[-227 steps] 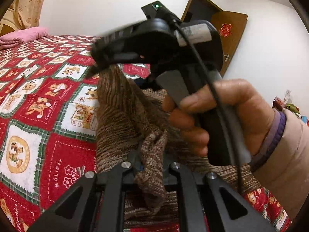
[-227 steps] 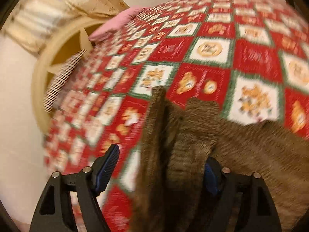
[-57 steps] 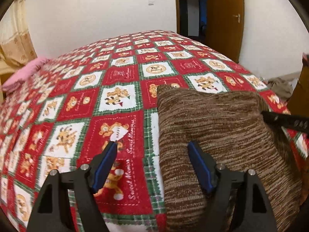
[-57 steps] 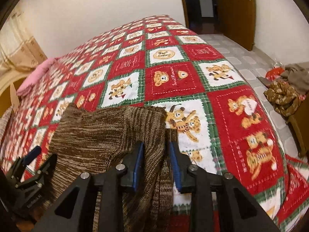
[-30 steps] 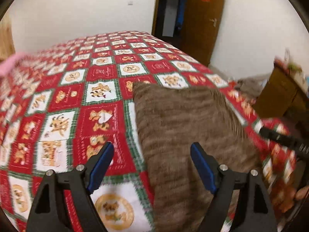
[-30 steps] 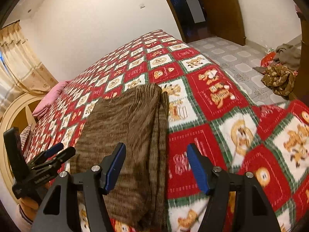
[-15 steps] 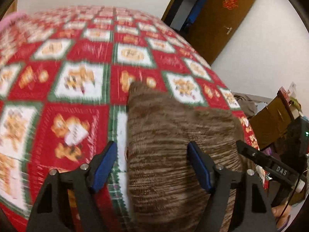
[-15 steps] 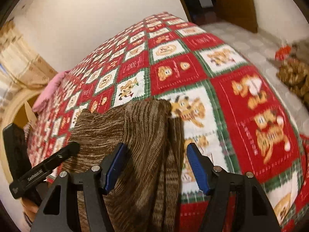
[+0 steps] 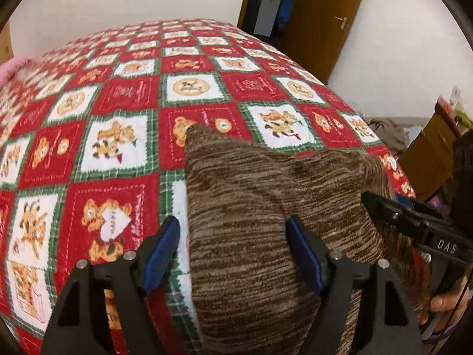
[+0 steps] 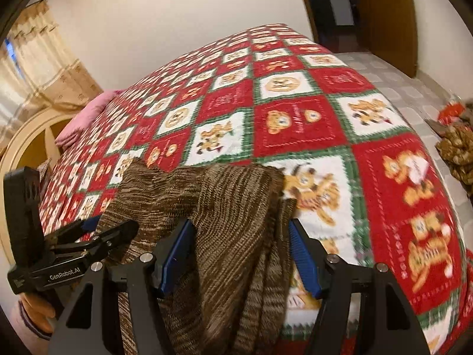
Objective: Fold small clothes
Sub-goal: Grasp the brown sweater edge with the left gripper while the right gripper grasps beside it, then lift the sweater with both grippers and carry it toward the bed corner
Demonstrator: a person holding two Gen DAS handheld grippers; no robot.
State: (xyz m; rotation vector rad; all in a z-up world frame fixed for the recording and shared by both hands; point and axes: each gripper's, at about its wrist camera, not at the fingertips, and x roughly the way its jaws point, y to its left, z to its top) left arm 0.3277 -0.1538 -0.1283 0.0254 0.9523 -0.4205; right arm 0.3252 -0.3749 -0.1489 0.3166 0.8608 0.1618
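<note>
A folded brown knit garment (image 9: 266, 216) lies near the front edge of the bed; it also shows in the right wrist view (image 10: 224, 224). My left gripper (image 9: 233, 251) is open, its fingers astride the garment's left edge. My right gripper (image 10: 239, 251) is open, its fingers astride the garment's right folded edge. The right gripper shows at the right of the left wrist view (image 9: 414, 222), and the left gripper at the left of the right wrist view (image 10: 88, 236).
The bed has a red, white and green cartoon quilt (image 9: 124, 94). A pink pillow (image 10: 88, 112) lies at its head. A brown door (image 9: 325, 14) stands beyond. Clothes (image 10: 458, 153) lie on the tiled floor to the right, next to a wooden cabinet (image 9: 431, 148).
Both grippers have let go of the garment, drawn back, then come in low again over its two near edges. The garment's top now looks a little more bunched.
</note>
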